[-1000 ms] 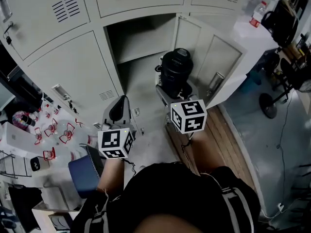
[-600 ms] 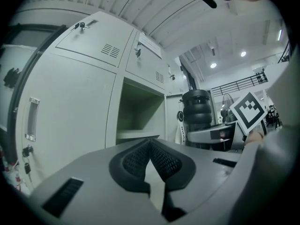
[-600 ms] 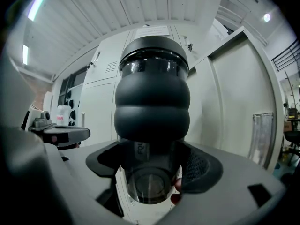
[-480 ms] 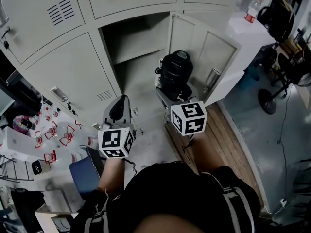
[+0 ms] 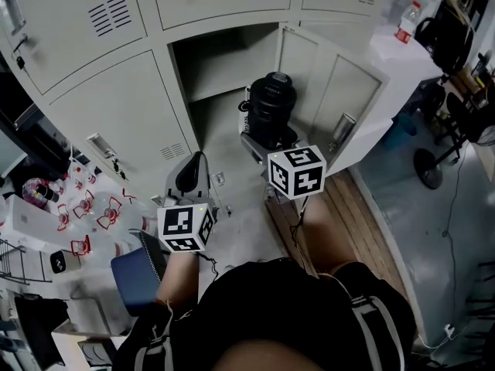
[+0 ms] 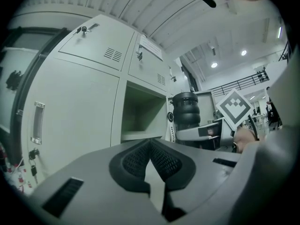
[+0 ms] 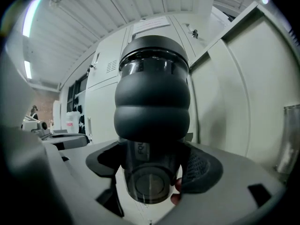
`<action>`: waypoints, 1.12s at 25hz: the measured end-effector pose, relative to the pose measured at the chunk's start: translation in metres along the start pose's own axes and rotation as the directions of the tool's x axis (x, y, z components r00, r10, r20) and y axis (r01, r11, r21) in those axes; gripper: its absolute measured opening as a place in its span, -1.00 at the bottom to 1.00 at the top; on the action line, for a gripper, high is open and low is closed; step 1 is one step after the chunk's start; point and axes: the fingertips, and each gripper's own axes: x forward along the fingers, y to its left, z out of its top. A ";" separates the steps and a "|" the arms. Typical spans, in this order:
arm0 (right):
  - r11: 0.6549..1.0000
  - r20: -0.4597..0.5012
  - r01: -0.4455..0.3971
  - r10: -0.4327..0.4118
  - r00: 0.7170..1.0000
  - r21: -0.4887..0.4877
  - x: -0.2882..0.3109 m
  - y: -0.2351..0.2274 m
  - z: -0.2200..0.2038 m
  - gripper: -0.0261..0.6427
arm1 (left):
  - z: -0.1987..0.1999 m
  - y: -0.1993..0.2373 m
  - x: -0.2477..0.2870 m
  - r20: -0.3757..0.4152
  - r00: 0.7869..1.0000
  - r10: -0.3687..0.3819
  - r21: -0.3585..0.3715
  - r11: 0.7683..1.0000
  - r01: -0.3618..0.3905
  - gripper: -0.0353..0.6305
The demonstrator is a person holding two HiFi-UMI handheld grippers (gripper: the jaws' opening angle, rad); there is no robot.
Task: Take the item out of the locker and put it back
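Right gripper (image 5: 265, 139) is clamped on a black container (image 7: 152, 93). Its jaws press from both sides against the clear lower section, and the two bulging black rings of the body rise above them. Pale upright lettering on that clear section is half covered by a jaw pad and cannot be read.

In the head view the container (image 5: 271, 105) stands upright in the air just in front of the open locker compartment (image 5: 224, 60). The swung-out door (image 5: 332, 91) is at its right.

Left gripper (image 6: 150, 149) has its jaws closed together with nothing between them. It points at the shut locker doors left of the opening.

Each gripper's cube (image 5: 298, 172) carries black-and-white square markers. A paper label (image 6: 150, 46) on an upper locker door is too small to read. A bottle with a red label (image 5: 407, 23) stands on the white counter, well apart.
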 end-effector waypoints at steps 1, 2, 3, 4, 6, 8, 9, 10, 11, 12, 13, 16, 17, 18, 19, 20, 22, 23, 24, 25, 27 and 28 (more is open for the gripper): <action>1.000 -0.006 -0.016 0.016 1.000 0.013 0.007 0.001 0.001 0.25 | 0.000 0.002 -0.001 0.001 1.000 0.006 0.000 1.000 -0.006 -0.86; 0.999 -0.010 -0.032 0.032 0.999 0.031 0.014 0.003 0.002 0.25 | 0.001 0.005 -0.003 0.002 1.000 0.013 0.000 1.000 -0.013 -0.86; 0.997 -0.013 -0.047 0.048 0.999 0.054 0.021 0.003 0.004 0.25 | 0.000 0.007 -0.005 0.003 1.000 0.020 -0.001 1.000 -0.020 -0.85; 0.995 -0.017 -0.063 0.064 0.998 0.081 0.028 0.004 0.005 0.25 | 0.000 0.009 -0.006 0.003 1.000 0.026 -0.002 1.000 -0.026 -0.86; 0.987 -0.026 -0.091 0.095 0.995 0.132 0.043 0.004 0.009 0.25 | -0.001 0.014 -0.009 0.001 0.999 0.039 -0.003 0.999 -0.039 -0.86; 0.979 -0.038 -0.110 0.119 0.992 0.172 0.058 0.003 0.014 0.25 | -0.002 0.020 -0.012 -0.001 0.999 0.052 -0.005 0.999 -0.052 -0.85; 0.976 -0.044 -0.115 0.125 0.991 0.186 0.066 0.003 0.017 0.25 | -0.003 0.022 -0.013 -0.002 0.998 0.058 -0.006 0.998 -0.058 -0.86; 0.973 -0.049 -0.118 0.130 0.990 0.199 0.073 0.001 0.021 0.25 | -0.003 0.025 -0.014 -0.003 0.998 0.065 -0.006 0.998 -0.065 -0.86; 0.969 -0.050 -0.122 0.136 0.989 0.213 0.079 0.000 0.025 0.25 | -0.004 0.027 -0.015 -0.004 0.997 0.071 -0.006 0.997 -0.071 -0.86; 0.965 -0.050 -0.131 0.146 0.988 0.229 0.086 -0.001 0.029 0.25 | -0.004 0.030 -0.016 -0.004 0.997 0.077 -0.006 0.997 -0.077 -0.86; 0.958 -0.047 -0.144 0.160 0.986 0.246 0.093 -0.001 0.033 0.25 | -0.005 0.032 -0.016 -0.005 0.997 0.082 -0.006 0.997 -0.082 -0.86; 0.933 -0.037 -0.197 0.217 0.975 0.302 0.111 0.002 0.045 0.25 | -0.005 0.039 -0.017 -0.007 0.995 0.096 -0.004 0.995 -0.096 -0.86; 0.924 -0.035 -0.213 0.236 0.971 0.319 0.117 0.002 0.049 0.25 | -0.005 0.041 -0.017 -0.008 0.995 0.099 -0.003 0.995 -0.099 -0.86; 0.915 -0.033 -0.226 0.251 0.967 0.335 0.123 0.003 0.053 0.25 | -0.005 0.043 -0.017 -0.008 0.995 0.103 -0.002 0.995 -0.103 -0.85; 0.907 -0.033 -0.235 0.262 0.964 0.348 0.128 0.003 0.056 0.25 | -0.005 0.044 -0.017 -0.009 0.994 0.106 -0.001 0.994 -0.106 -0.86; 0.902 -0.033 -0.240 0.270 0.962 0.359 0.134 0.003 0.059 0.25 | -0.006 0.047 -0.018 -0.009 0.994 0.111 0.000 0.994 -0.111 -0.86; 0.898 -0.037 -0.240 0.273 0.961 0.369 0.143 0.001 0.065 0.25 | -0.006 0.052 -0.018 -0.011 0.992 0.122 0.001 0.993 -0.122 -0.86; 0.901 -0.041 -0.234 0.267 0.963 0.365 0.147 -0.001 0.068 0.25 | -0.007 0.055 -0.019 -0.011 0.992 0.128 0.000 0.992 -0.128 -0.86; 0.908 -0.046 -0.223 0.256 0.966 0.355 0.151 -0.002 0.071 0.25 | -0.007 0.058 -0.019 -0.012 0.991 0.134 0.000 0.991 -0.134 -0.85; 0.915 -0.051 -0.210 0.242 0.969 0.343 0.155 -0.004 0.074 0.25 | -0.007 0.061 -0.019 -0.013 0.990 0.139 0.000 0.990 -0.139 -0.85; 0.927 -0.056 -0.189 0.218 0.974 0.323 0.162 -0.007 0.080 0.25 | -0.009 0.064 -0.019 -0.017 0.989 0.146 0.001 0.989 -0.146 -0.86; 0.930 -0.056 -0.183 0.211 0.976 0.318 0.166 -0.008 0.084 0.25 | -0.010 0.066 -0.018 -0.018 0.989 0.148 0.001 0.989 -0.148 -0.85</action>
